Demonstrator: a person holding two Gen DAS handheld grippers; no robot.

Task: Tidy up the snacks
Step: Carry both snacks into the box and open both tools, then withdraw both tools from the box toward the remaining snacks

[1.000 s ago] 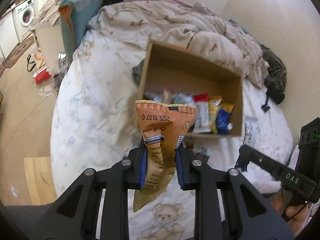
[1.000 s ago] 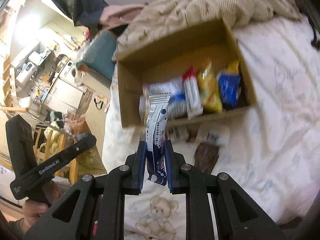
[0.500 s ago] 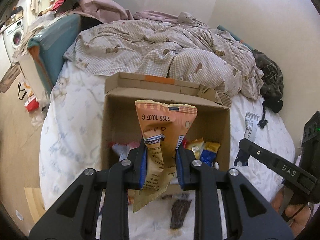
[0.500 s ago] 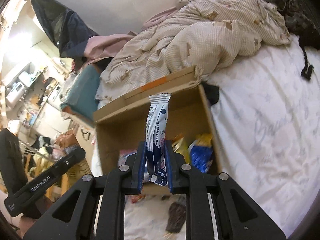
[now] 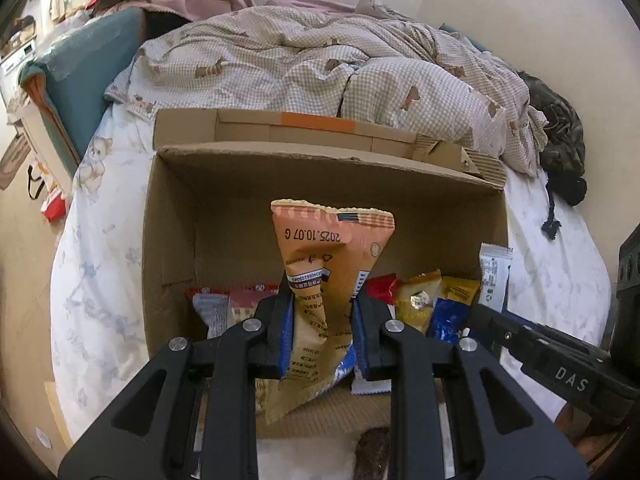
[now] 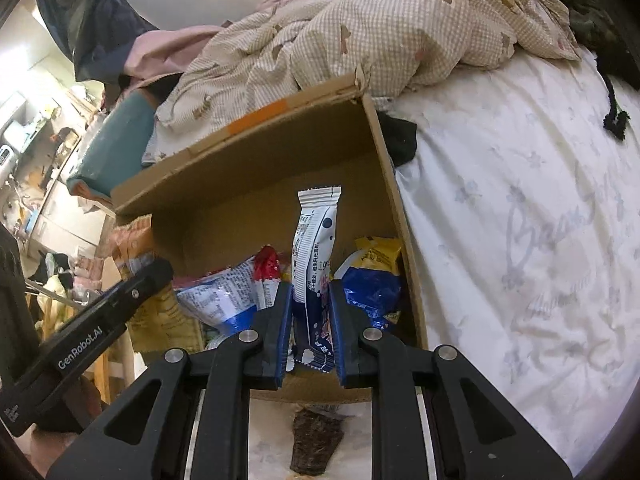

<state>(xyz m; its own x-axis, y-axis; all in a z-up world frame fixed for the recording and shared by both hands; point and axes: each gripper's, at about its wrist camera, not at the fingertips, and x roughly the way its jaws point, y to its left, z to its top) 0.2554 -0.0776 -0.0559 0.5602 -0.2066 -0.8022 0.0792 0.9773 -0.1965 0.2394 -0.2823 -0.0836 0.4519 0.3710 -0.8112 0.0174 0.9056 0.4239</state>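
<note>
An orange snack packet [image 5: 328,280] stands upright, pinched in the left claw [image 5: 322,332]. A white and blue snack bar [image 6: 316,264] is clamped in the right claw [image 6: 310,332]. Just beyond both claws sits the open cardboard box [image 5: 240,208] on the bed [image 6: 520,220], with packets lining its near side.

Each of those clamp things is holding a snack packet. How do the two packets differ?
The orange packet in the left gripper is wide and crumpled, with a printed date near its top; the white packet in the right gripper is a slim stick with dark blue dots. Both stand upright, pinched near the lower end, over the cardboard box of snacks.
</note>
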